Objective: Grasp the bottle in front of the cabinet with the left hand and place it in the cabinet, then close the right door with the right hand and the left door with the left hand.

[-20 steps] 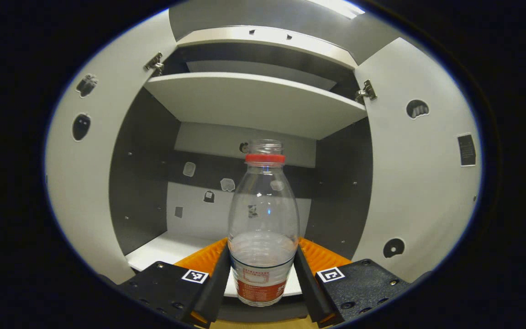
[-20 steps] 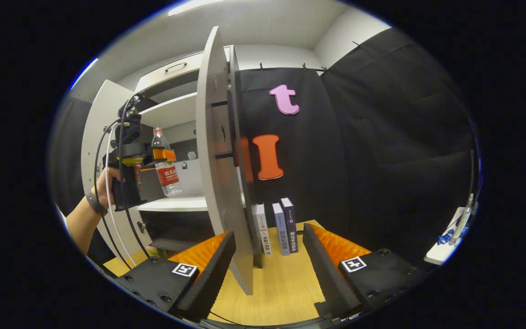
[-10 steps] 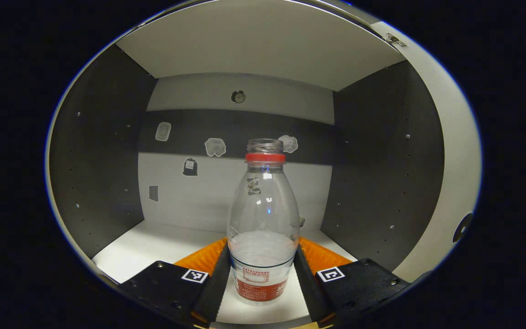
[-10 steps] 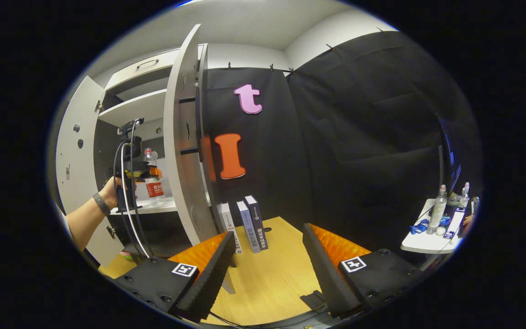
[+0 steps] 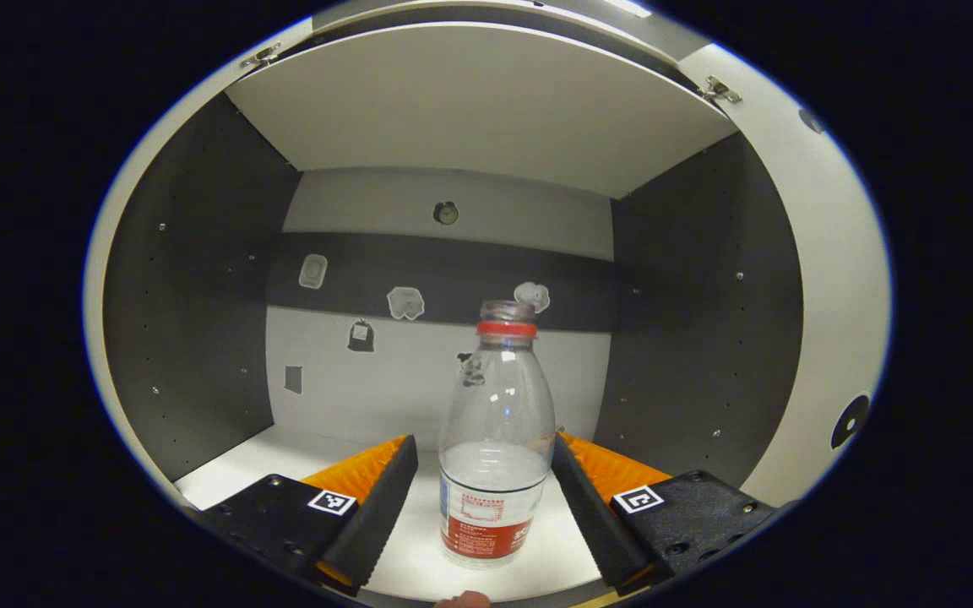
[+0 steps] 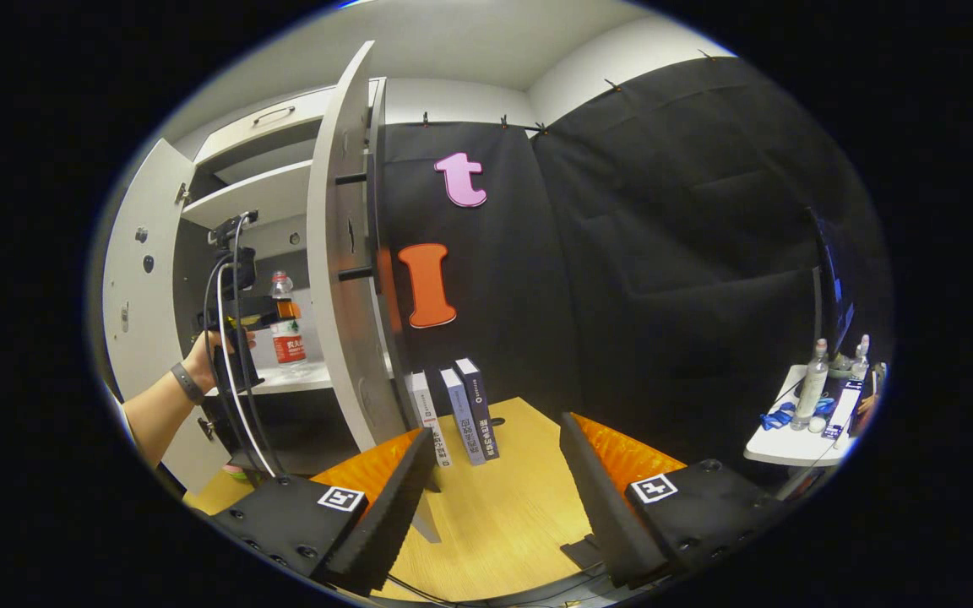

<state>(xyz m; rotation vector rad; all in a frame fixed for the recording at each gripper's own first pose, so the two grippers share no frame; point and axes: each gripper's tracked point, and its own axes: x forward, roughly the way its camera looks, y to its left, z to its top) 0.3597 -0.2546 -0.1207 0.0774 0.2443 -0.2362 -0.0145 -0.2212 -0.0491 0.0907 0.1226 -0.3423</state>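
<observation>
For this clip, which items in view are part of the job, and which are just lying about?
Part of the job:
- bottle, on the cabinet shelf
- left claw, open around it
- right door, open
- left door, open
- right claw, open

Lying about:
- books on the floor
- side table with small items

From my right gripper view, the open right door [image 6: 343, 279] blocks the cabinet's [image 6: 233, 181] right half, and the bottle [image 6: 287, 325] looks too small for me to judge whether the far-off left gripper [image 6: 271, 312] touches it. The side table [image 6: 790, 443] at far right is cut off, its clutter unreadable. In my left gripper view, the back-wall stickers [image 5: 406, 302] are too blurred to identify.
</observation>
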